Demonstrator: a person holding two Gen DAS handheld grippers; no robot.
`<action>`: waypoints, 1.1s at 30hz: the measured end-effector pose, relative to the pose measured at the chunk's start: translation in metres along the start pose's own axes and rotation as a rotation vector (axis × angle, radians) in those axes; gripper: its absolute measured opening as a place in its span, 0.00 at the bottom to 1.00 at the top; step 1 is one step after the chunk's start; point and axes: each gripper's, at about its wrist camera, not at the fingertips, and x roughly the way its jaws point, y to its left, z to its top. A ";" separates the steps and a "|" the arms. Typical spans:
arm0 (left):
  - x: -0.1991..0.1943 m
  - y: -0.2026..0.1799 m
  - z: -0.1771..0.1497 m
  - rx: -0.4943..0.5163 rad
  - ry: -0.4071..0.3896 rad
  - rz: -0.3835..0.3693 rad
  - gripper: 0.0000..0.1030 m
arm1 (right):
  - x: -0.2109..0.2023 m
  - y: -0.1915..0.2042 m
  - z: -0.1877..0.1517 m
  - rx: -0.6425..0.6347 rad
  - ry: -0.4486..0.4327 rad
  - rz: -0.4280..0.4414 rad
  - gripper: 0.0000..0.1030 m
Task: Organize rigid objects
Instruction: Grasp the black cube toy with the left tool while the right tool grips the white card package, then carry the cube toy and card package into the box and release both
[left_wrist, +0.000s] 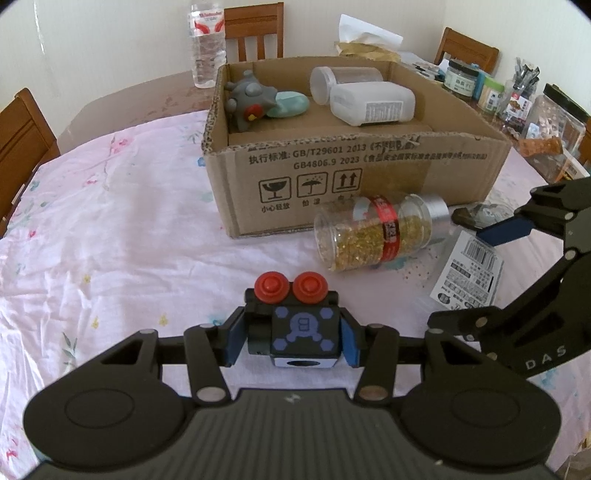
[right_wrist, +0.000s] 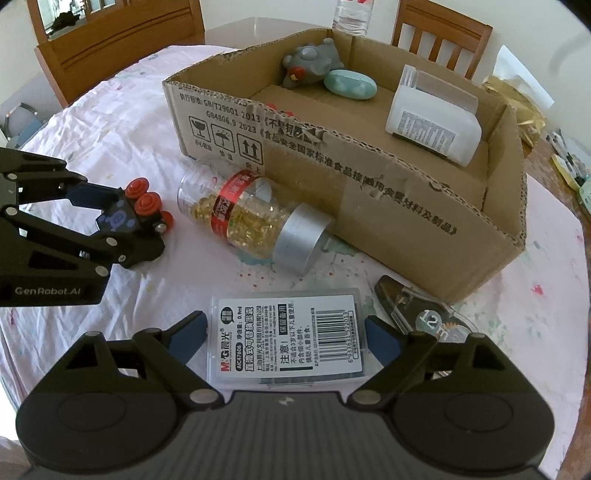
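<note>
My left gripper (left_wrist: 291, 341) is shut on a black toy car (left_wrist: 295, 325) with red wheels, at table height; it also shows in the right wrist view (right_wrist: 125, 218). My right gripper (right_wrist: 286, 338) is open, its fingers on either side of a clear plastic box with a white label (right_wrist: 288, 339), not touching it. A clear jar of golden capsules (left_wrist: 373, 232) lies on its side in front of the cardboard box (left_wrist: 369, 173). The cardboard box holds a grey toy (left_wrist: 247, 99), a teal case (left_wrist: 290, 105), a white bottle (left_wrist: 373, 103) and a clear jar (left_wrist: 343, 79).
A correction tape dispenser (right_wrist: 421, 314) lies right of the labelled box. A water bottle (left_wrist: 207, 44) stands behind the cardboard box. Jars and clutter (left_wrist: 517, 96) crowd the far right. Wooden chairs (left_wrist: 22, 144) surround the table with its pink floral cloth (left_wrist: 110, 221).
</note>
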 end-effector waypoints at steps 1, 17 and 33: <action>0.000 0.000 0.000 0.000 0.004 0.000 0.49 | -0.001 0.000 0.000 -0.001 -0.001 -0.005 0.91; -0.036 0.000 0.015 0.017 0.019 -0.007 0.48 | -0.049 -0.012 0.004 -0.050 -0.050 0.030 0.91; -0.075 0.011 0.048 0.036 -0.079 0.004 0.48 | -0.083 -0.060 0.081 0.011 -0.231 0.000 0.91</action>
